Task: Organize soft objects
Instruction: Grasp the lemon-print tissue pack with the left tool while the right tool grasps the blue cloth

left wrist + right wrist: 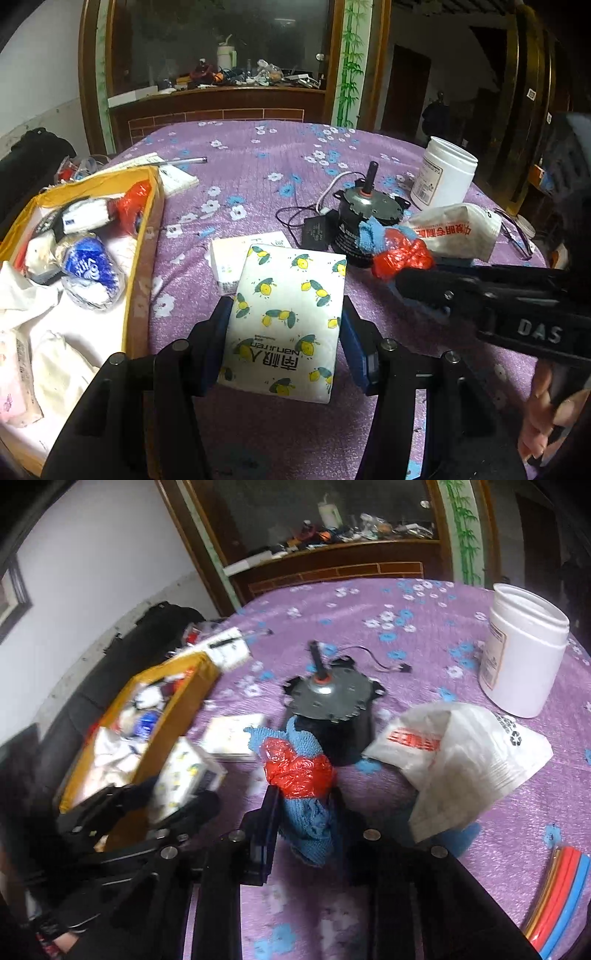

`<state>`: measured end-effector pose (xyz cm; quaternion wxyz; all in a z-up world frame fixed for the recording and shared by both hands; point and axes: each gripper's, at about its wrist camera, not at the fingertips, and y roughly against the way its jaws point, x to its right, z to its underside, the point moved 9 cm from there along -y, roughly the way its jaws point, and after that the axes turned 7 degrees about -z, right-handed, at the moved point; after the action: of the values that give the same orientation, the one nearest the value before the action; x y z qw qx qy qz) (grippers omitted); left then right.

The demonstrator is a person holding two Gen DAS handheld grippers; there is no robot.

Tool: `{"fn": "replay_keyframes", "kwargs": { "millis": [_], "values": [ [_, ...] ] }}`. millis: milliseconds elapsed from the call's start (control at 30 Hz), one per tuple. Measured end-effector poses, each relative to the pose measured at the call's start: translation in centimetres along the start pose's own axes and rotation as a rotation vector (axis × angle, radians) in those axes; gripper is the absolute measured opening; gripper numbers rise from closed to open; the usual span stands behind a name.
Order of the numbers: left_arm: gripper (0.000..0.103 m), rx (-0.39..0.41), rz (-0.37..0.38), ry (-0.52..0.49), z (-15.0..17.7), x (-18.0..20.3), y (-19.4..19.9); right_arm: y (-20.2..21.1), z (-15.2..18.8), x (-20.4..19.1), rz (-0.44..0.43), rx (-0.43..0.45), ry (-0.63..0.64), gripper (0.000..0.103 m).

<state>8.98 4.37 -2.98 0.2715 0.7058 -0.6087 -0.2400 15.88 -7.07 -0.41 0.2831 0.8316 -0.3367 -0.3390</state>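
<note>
We see the box [146, 236] at the table's [258, 162] left edge, with packets and wrappers in it. Just right of it, near us, the tissue pack [286, 325] sits between the left gripper's [284, 332] fingers, its far end over a flat carton [229, 258]. Right of the pack stands the motor [364, 221], the adapter [317, 232] at its left. The cloth bundle [304, 794] lies before the motor, in the right gripper [304, 812]. The bag [461, 760] lies right of the bundle, the jar [522, 653] behind it. Tubes [557, 890] lie at the near right edge.
</note>
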Motion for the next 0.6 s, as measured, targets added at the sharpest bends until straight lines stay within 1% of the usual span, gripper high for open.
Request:
{"fn": "replay_keyframes", "kwargs": {
  "millis": [200,600],
  "values": [
    [0.054,0.007,-0.009,-0.009,-0.1,-0.1,0.0,0.0,0.1,-0.6,-0.013,0.001,-0.005,0.027],
    [0.054,0.088,-0.052,-0.052,-0.9,0.1,1.3,-0.1,0.2,0.1,-0.004,0.009,-0.025,0.027]
  ]
}}
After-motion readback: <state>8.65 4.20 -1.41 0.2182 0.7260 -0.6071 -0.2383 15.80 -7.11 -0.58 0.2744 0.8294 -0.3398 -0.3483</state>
